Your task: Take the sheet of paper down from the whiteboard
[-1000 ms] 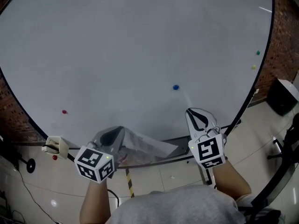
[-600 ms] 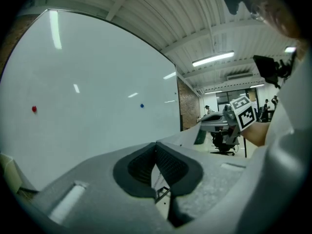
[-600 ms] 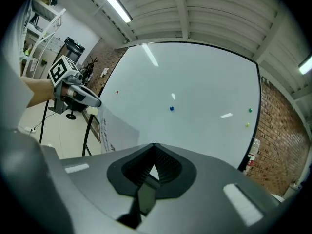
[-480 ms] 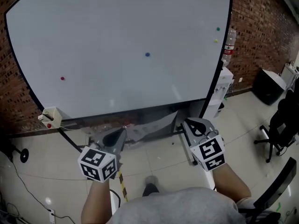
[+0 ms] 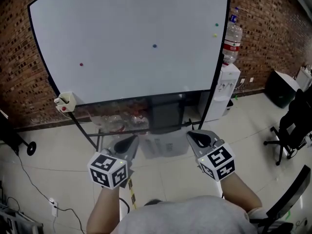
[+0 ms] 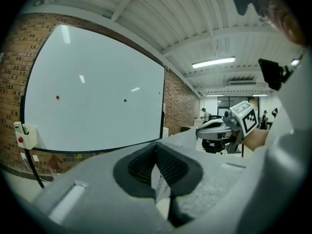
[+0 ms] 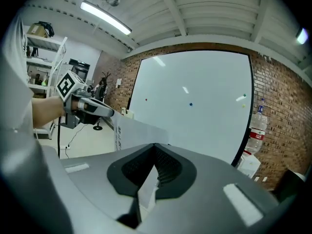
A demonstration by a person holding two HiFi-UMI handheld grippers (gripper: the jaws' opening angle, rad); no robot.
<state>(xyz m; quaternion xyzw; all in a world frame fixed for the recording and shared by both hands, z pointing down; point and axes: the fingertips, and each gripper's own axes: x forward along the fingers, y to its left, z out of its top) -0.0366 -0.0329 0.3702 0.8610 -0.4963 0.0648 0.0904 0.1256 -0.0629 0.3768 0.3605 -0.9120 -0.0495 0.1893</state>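
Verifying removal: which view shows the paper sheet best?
Right gripper view: the sheet stretches from its jaws to the left gripper. Head view shows it faintly; left gripper view, only a pinched edge.

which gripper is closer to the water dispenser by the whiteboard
Right. The right gripper sits below and left of the water dispenser; the left gripper is farther left, across the sheet of paper both hold.

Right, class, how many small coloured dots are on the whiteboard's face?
4: a red dot at the left, a blue dot near the middle, a green dot just above a yellow dot by the right edge. None looks hidden.
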